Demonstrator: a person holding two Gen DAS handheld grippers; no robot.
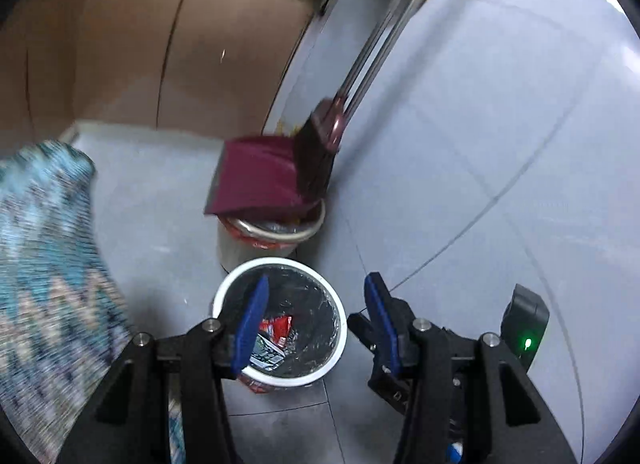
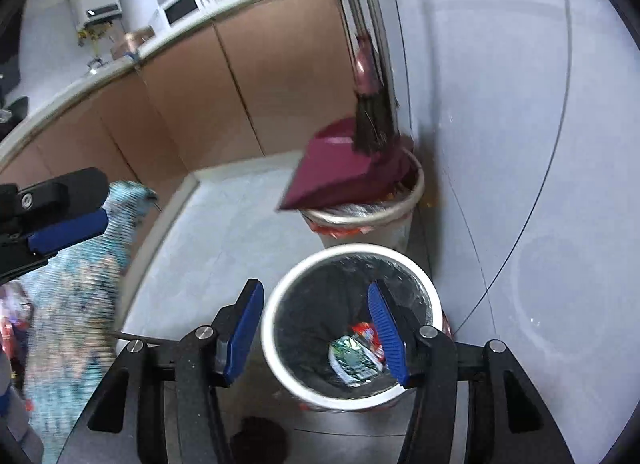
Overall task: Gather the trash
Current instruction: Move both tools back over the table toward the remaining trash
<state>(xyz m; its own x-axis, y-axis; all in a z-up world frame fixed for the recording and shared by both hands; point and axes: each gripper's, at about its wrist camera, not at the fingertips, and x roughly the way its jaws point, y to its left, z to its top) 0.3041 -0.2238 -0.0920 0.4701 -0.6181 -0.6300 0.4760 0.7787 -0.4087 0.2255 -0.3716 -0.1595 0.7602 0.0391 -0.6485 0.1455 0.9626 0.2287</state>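
We hold both grippers above a white trash bin (image 1: 338, 328) lined with a black bag, standing on the grey tiled floor (image 1: 160, 204) close to the pale wall (image 1: 500, 124). Our left gripper (image 1: 316, 324) has its blue pads spread apart with nothing between them; the left pad hangs over the bin's mouth and the right pad sits out past its rim. Our right gripper (image 2: 316, 334) is likewise parted and empty, its right pad over the bin's opening and its left pad outside the rim.

The trash lies at the bottom of the bin: a red wrapper (image 1: 276, 328) and, touching it, a green-and-white packet (image 2: 354, 360). Neither gripper touches them.

Just behind this bin stands a second white bin (image 1: 248, 248), also bagged, with a maroon dustpan (image 1: 256, 176) resting tilted across its top and a dark-bristled broom (image 1: 316, 156) leaning against the wall above it. Brown cabinet doors (image 1: 120, 64) under a pale countertop (image 2: 100, 72) run along the far side.

To the left a blue patterned cloth (image 1: 48, 256) fills the edge of the left wrist view; it is blurred, so we cannot say whether it is clothing or a rug. In the right wrist view the left gripper's pad shows in front of that cloth.
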